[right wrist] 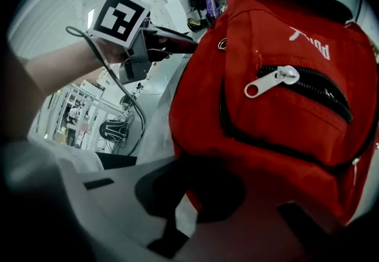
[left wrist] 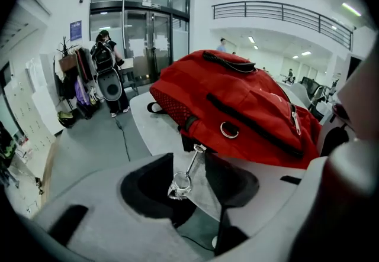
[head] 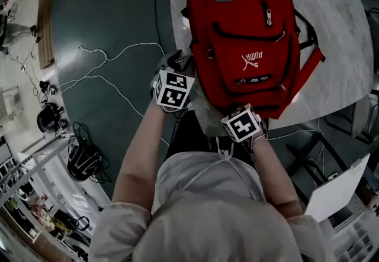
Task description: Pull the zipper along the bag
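Red bag (head: 243, 42), table (head: 349, 24); left jaws open round zipper pull (left wrist: 181, 184), right jaws clamp bag.

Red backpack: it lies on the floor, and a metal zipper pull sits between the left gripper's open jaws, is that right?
Not quite. The head view shows the red backpack lying on a pale table, not the floor. The metal zipper pull does sit between the left gripper's open jaws.
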A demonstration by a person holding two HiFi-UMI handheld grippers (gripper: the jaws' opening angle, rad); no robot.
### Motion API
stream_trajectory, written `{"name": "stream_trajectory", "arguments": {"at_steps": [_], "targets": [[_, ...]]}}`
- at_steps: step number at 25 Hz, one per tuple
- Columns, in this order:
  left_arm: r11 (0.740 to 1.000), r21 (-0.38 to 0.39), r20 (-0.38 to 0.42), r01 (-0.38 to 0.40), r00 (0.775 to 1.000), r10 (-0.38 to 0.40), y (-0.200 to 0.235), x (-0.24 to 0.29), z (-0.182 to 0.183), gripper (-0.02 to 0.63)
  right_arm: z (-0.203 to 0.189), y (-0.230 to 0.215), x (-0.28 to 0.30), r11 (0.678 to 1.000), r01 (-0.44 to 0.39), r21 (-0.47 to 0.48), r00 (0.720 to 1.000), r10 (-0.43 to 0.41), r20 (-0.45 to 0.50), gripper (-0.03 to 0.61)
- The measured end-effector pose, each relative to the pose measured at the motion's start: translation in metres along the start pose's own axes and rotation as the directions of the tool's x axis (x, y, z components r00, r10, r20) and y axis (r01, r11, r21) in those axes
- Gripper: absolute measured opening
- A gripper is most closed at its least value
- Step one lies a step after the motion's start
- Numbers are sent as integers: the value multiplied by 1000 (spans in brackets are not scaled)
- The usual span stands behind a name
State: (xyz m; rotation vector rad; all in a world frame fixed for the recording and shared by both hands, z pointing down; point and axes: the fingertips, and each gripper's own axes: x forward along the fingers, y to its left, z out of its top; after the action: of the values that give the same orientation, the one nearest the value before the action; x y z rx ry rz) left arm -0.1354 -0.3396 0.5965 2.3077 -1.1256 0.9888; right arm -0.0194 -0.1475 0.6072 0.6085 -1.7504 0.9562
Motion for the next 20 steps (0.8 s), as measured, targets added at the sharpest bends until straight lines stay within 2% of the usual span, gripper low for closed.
{"name": "stream_trajectory", "arguments": {"at_steps": [1,4,6,9,12,16,20], "targets": [[1000,-8,9,-4,1000,4,0,-3,0,172,2,0,-2,1000,12,-11,1000,-12,6,28],[999,-43,43,-12,999,14,-5,-18,3,178,8,4,-10,998,27,-56,999,-25,41,28],[998,-54,76,-20,997,24,-10,-33,10,178,10,9,-19,1000,11,-29,997,-9,79,28],[999,-49,138,-10,990,17,-27,-59,21,176,24,15,-42,1000,2,6,983,-3,186,28],[998,-60,207,8,978,4,-48,-87,33,173,45,15,-72,1000,29,9,949,-30,313,28],[994,-111,301,-9,953,42,-67,-125,51,73,69,11,-111,996,87,-2,892,-77,446,28],[989,-148,396,-27,915,84,-77,-158,72,33,90,13,-149,992,128,-16,821,-97,562,28]]}}
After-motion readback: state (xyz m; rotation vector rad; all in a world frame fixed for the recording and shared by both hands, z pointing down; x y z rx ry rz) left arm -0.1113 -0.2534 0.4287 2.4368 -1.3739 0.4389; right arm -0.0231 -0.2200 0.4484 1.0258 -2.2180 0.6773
